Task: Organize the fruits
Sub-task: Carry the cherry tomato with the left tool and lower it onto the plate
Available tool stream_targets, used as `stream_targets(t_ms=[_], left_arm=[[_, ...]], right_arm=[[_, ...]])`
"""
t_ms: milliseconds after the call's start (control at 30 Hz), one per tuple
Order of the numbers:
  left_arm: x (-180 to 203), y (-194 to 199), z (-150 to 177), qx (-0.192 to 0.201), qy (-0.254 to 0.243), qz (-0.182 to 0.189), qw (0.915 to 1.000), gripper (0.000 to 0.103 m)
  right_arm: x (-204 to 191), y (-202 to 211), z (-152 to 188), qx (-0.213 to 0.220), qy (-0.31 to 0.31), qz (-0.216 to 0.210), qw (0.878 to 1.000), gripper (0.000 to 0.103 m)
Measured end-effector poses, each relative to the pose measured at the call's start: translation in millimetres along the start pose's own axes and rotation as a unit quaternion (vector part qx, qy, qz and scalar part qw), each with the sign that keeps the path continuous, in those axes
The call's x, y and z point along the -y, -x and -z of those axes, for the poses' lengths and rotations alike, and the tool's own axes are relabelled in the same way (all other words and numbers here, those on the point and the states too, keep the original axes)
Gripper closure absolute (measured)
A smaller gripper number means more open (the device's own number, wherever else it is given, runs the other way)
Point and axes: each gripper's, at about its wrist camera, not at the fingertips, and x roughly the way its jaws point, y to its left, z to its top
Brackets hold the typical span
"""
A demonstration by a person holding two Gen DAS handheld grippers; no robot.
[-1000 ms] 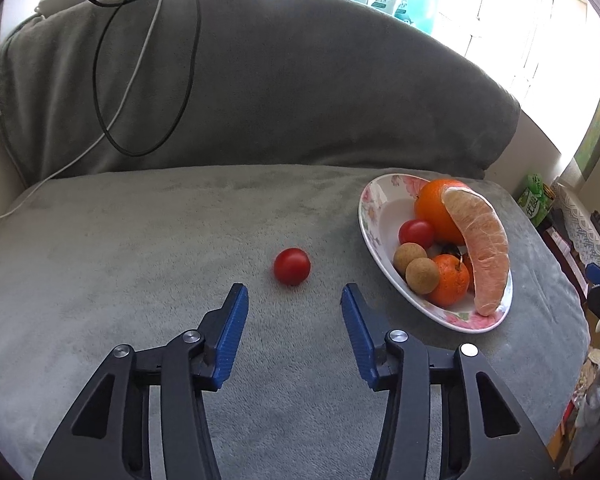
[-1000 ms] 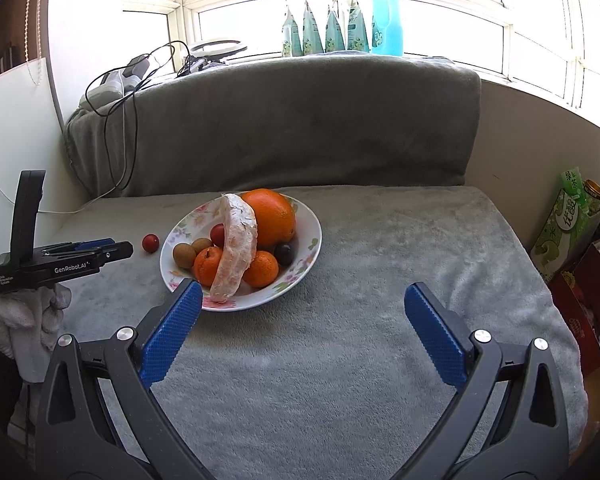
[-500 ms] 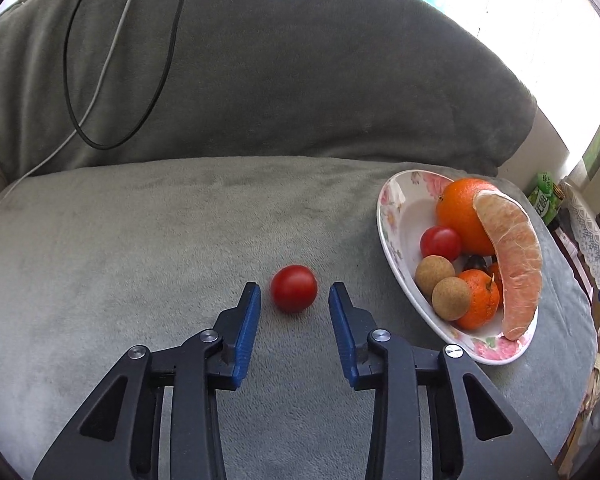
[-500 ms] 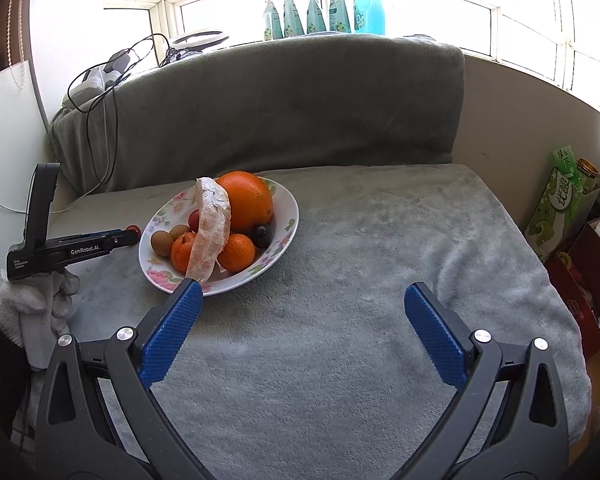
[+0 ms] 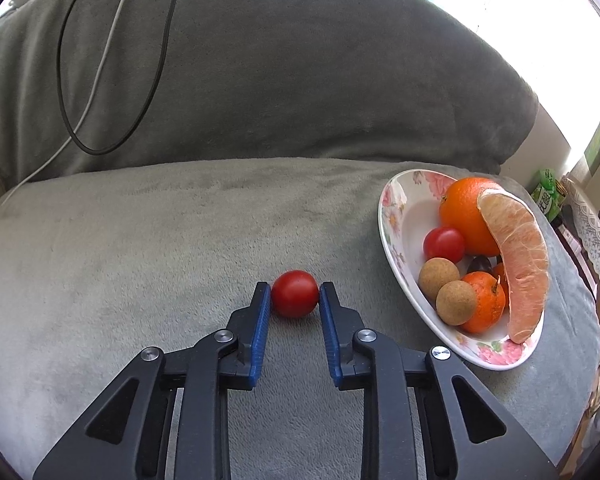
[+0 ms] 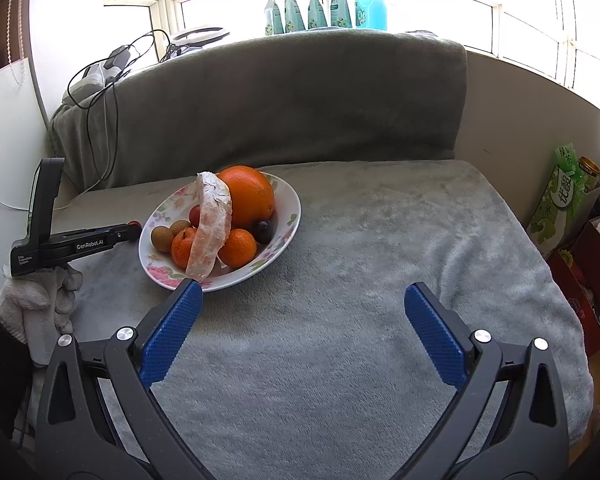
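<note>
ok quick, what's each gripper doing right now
Left gripper: shut on the cherry tomato, which sits on the grey blanket.
Right gripper: open, holding nothing.

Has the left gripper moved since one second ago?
Yes. The left gripper has advanced toward the loose tomato on the grey blanket and narrowed; its blue pads now flank it.

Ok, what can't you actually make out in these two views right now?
- Right wrist view: the loose tomato shows only as a red sliver, hidden behind the left gripper.
- Left wrist view: the dark fruit in the bowl is mostly covered by the pomelo segment.
- Bottle labels on the windowsill: too small.
</note>
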Motion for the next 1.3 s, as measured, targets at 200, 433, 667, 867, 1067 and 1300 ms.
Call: stream_targets(t_ms=[200,433,667,867,1067,1300], left_arm=[[3,7,1,0.011,-0.001,0.000,0.9999,0.080],[9,23,5,0.026,-0.002,0.009,0.9996,0.080],[15,45,3,0.047,0.000,0.023,0.9986,0.080],[29,55,-2,0.059,-0.009,0.038,0.9975,0.080],[44,51,-7,0.062,-0.019,0.048,0.9967,0.080],[58,46,-11,0.063,-0.025,0.057,0.9961,0.080]], right_arm=[[1,0,2,0.000,0.000,0.001,1.000,0.000],[-3,5,6,0.002,-0.001,0.002,1.000,0.000],[-7,11,7,0.004,0.003,0.001,1.000,0.000],[-7,13,7,0.005,0.003,0.001,1.000,0.000],[-4,17,8,0.006,0.002,0.005,1.000,0.000],[2,17,10,0.004,-0.003,0.006,1.000,0.000]])
